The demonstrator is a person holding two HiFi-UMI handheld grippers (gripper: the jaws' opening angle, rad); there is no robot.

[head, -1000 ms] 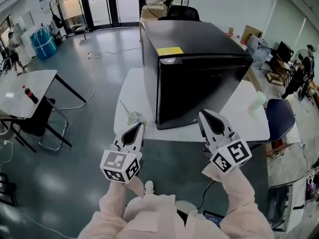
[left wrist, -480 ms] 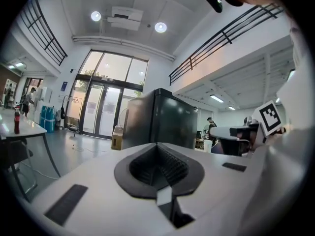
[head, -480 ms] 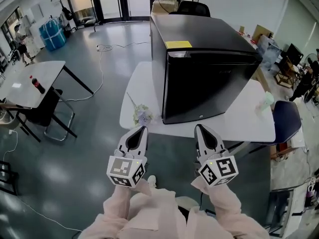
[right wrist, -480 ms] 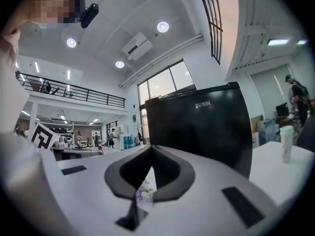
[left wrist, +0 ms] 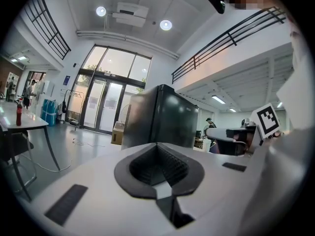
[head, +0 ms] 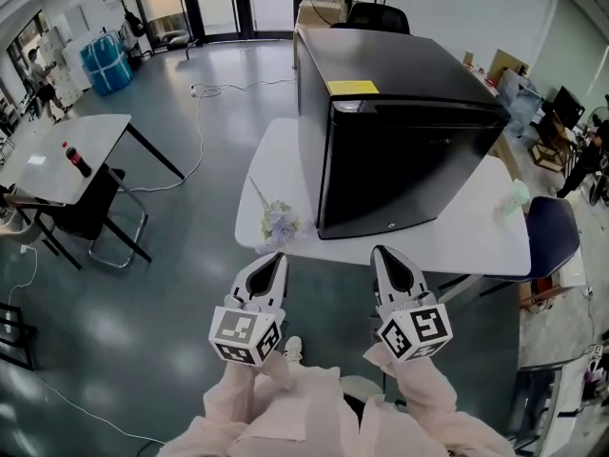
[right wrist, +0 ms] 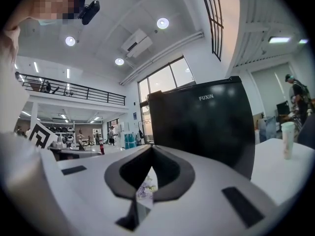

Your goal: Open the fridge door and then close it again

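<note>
The black mini fridge stands on a white table with its door closed and a yellow label on top. My left gripper and right gripper hover side by side in front of the table's near edge, below and short of the fridge door, touching nothing. Both are shut and empty. In the left gripper view the closed left gripper points level toward the fridge. In the right gripper view the right gripper faces the fridge front, jaws together.
A small bunch of flowers lies on the table's left front corner. A pale cup stands at the table's right, with a blue chair beside it. A second table carrying a cola bottle is far left.
Both grippers have sunk and drawn back from the fridge front toward the person. The fridge door stays closed.
</note>
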